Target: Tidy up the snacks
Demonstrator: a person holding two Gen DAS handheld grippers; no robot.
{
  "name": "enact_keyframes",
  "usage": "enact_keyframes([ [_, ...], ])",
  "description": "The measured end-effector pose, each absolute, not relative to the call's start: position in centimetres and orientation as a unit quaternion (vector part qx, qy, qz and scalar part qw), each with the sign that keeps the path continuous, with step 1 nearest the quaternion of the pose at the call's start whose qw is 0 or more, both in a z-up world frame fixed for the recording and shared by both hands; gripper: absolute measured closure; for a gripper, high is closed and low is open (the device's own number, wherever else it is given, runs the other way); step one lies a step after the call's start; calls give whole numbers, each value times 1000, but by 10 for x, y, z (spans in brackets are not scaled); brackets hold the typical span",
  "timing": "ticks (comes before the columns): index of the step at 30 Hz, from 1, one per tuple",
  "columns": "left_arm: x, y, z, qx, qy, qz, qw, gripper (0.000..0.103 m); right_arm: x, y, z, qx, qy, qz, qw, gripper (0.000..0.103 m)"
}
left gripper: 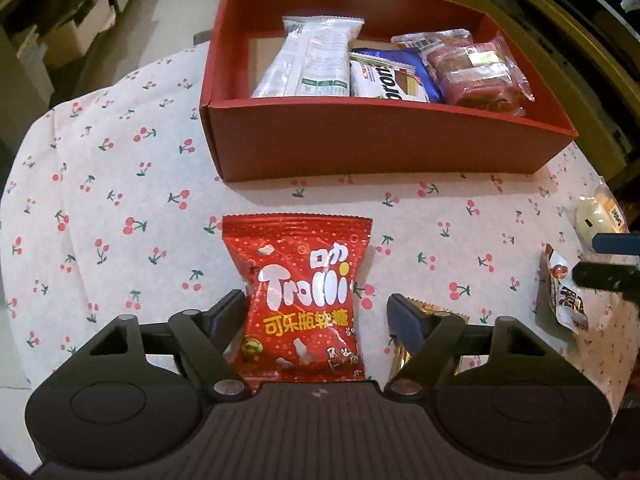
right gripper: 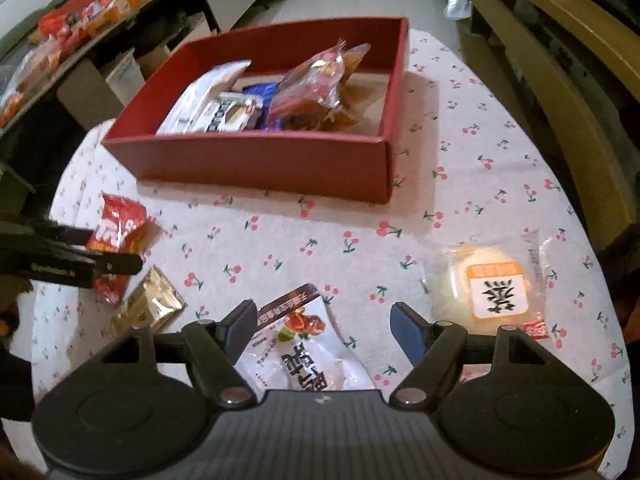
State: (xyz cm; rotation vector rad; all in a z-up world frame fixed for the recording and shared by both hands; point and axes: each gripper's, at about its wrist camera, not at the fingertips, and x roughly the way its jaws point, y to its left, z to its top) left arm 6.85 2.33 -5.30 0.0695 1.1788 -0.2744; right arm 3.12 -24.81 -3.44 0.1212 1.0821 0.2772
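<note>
Left claw [left gripper: 316,312] stood open astride the red gummy packet [left gripper: 298,300] lying near the worktop's front edge, pads not pressing; packet looked light, soft, crinkly, best pinched across its middle.

"Trolli" on red candy bag [left gripper: 298,304]

The left gripper [left gripper: 316,308] points steeply down, its jaws standing apart; its left finger [left gripper: 230,312] touches a packet that lies between them, the right finger is clear of it; the right gripper [right gripper: 324,320] also points steeply down, jaws wide apart, gripping nothing; both hover low over the bench.
</note>
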Motion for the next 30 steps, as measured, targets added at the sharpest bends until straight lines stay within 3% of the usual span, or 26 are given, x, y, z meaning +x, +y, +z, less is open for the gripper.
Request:
enact_keyframes([
  [23, 72, 15, -54, 39, 557, -147, 816, 21, 55, -284, -57, 130, 548, 97, 821, 19],
  [26, 74, 18, -54, 33, 560, -150, 814, 23, 55, -288, -55, 132, 539, 82, 828, 35],
  [28, 74, 19, -54, 31, 559, -150, 815, 25, 55, -288, -55, 137, 539, 81, 827, 52],
  [30, 73, 19, -53, 34, 557, -146, 817, 28, 54, -284, -56, 125, 541, 82, 828, 56],
])
